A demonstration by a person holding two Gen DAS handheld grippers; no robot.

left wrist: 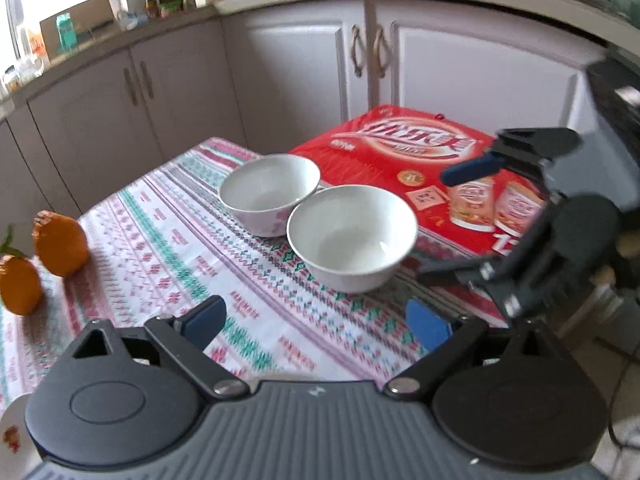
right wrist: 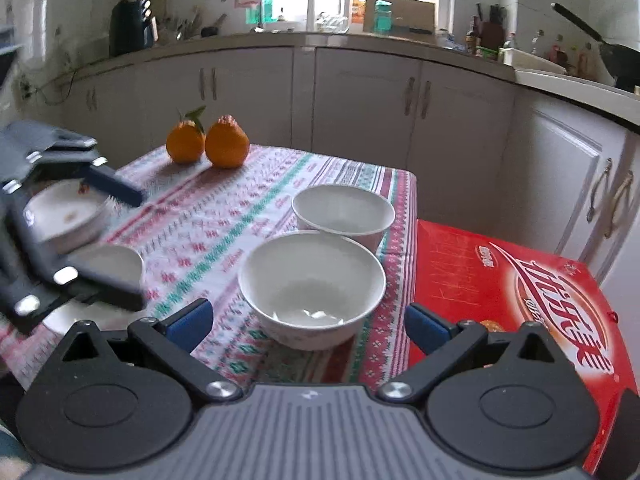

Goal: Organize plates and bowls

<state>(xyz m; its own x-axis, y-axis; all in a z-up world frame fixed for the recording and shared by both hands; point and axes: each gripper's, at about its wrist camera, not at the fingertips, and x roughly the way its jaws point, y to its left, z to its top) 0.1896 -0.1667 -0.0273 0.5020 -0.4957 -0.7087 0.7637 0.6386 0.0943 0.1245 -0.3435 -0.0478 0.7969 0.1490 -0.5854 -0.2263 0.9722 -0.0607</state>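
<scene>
Two empty white bowls stand side by side on the patterned tablecloth: a near bowl and a far bowl. My left gripper is open and empty, short of the near bowl; it also shows in the right wrist view, open, over a stack of white plates and a small white dish. My right gripper is open and empty, its jaws on either side of the near bowl's front; it also shows in the left wrist view.
Two oranges sit at a table corner. A red carton lies beside the table, next to the bowls. White cabinets and a cluttered counter run behind.
</scene>
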